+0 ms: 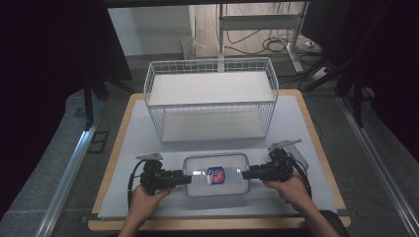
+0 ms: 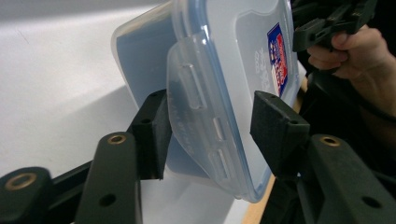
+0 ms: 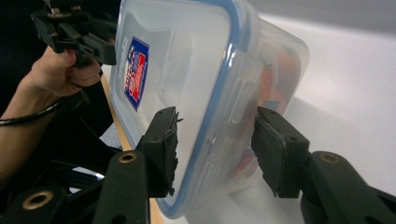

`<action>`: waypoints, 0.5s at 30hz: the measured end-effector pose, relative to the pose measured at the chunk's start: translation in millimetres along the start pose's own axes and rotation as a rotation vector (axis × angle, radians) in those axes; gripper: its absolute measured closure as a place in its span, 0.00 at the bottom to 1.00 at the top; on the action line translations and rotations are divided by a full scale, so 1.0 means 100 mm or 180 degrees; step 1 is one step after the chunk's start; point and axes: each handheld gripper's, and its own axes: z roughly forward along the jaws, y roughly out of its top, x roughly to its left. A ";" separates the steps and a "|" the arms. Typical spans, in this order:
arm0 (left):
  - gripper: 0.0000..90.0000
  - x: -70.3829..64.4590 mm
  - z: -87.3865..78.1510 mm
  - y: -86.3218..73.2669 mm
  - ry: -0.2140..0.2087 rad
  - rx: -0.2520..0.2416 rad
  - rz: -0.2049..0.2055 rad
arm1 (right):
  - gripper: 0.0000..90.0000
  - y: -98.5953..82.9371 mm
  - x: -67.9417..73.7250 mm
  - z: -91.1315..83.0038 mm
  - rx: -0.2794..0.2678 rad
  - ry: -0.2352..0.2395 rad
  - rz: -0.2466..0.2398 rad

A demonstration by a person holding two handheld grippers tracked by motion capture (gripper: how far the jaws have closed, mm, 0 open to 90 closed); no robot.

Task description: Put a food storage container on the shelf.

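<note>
A clear plastic food box (image 1: 202,174) with a blue-rimmed lid and a red-and-blue label lies on the white mat near the front edge. My left gripper (image 1: 188,178) is at its left end and my right gripper (image 1: 245,173) at its right end. In the left gripper view the box (image 2: 224,56) has its side latch between the spread jaws of the left gripper (image 2: 210,100). In the right gripper view the right gripper (image 3: 215,114) straddles the opposite rim of the box (image 3: 187,60), and something orange shows through the wall. Both grippers are open.
A white wire basket (image 1: 212,106) stands behind the box at mid-table. The white mat (image 1: 296,123) covers the wooden tabletop. A small clear object (image 1: 299,157) lies partly hidden beside my right gripper. Dark curtains and cables are beyond the table.
</note>
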 end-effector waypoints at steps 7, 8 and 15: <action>0.56 -0.03 0.00 -0.04 0.0040 -0.0120 -0.0126 | 0.59 -0.03 0.01 0.00 -0.0074 0.0010 0.0099; 0.56 -0.03 0.01 -0.04 0.0040 -0.0132 -0.0155 | 0.60 -0.03 0.00 0.00 -0.0080 0.0023 0.0130; 0.56 -0.03 0.02 0.00 0.0067 -0.0126 -0.0299 | 0.61 -0.04 -0.02 -0.01 -0.0127 0.0063 0.0286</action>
